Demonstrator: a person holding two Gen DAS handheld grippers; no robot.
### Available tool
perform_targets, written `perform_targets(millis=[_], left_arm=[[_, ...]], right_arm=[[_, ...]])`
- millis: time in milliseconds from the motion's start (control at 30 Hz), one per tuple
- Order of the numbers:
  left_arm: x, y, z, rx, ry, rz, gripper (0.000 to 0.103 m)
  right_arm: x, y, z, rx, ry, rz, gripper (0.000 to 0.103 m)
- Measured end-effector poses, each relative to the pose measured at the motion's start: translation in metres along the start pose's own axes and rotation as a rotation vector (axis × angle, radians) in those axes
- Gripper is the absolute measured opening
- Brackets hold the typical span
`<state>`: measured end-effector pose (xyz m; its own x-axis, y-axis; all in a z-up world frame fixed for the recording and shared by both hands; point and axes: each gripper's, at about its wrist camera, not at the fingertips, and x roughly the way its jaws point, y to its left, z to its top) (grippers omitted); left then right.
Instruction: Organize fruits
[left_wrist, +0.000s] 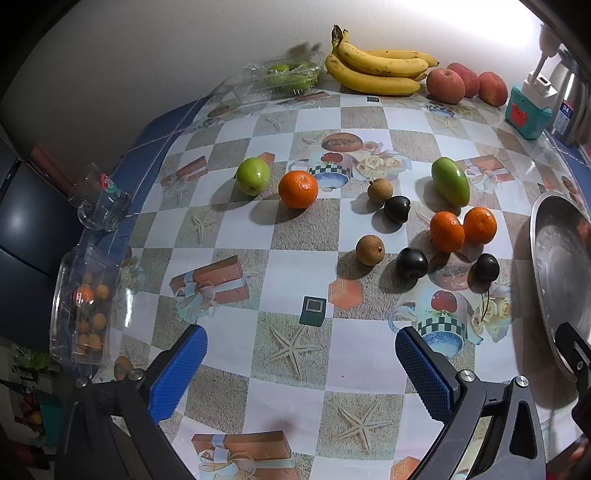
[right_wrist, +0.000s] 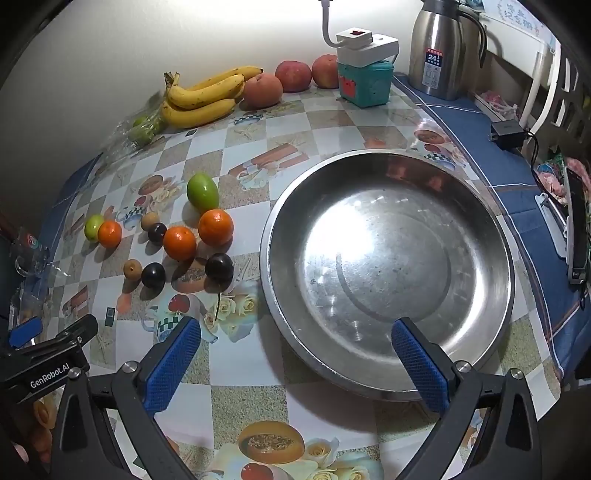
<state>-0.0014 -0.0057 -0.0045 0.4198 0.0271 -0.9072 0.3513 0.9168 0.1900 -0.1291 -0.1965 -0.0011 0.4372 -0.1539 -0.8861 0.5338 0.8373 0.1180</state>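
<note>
Loose fruit lies on the patterned table: a green apple (left_wrist: 253, 176), an orange (left_wrist: 298, 189), two more oranges (left_wrist: 447, 231) side by side, a green mango (left_wrist: 450, 181), brown longans (left_wrist: 370, 250) and dark plums (left_wrist: 412, 263). A big steel bowl (right_wrist: 391, 266) stands empty to their right. My left gripper (left_wrist: 301, 363) is open and empty above the table, short of the fruit. My right gripper (right_wrist: 295, 354) is open and empty over the bowl's near rim.
Bananas (left_wrist: 376, 68), red apples (left_wrist: 445, 85) and a clear box of green fruit (left_wrist: 284, 79) line the wall. A teal box (right_wrist: 365, 83) and steel thermos (right_wrist: 437, 48) stand at the back right. A glass cup (left_wrist: 99, 201) and plastic box (left_wrist: 83, 306) sit at the left edge.
</note>
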Motion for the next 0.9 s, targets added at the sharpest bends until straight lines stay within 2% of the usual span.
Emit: perform_targets(millis=[900], left_arm=[[0.0001,-0.0013,-0.0011,0.0,0.0,0.002,0.103]], right_arm=[[-0.0011,-0.0047,-0.001,0.019,-0.001,0.0,0.103]])
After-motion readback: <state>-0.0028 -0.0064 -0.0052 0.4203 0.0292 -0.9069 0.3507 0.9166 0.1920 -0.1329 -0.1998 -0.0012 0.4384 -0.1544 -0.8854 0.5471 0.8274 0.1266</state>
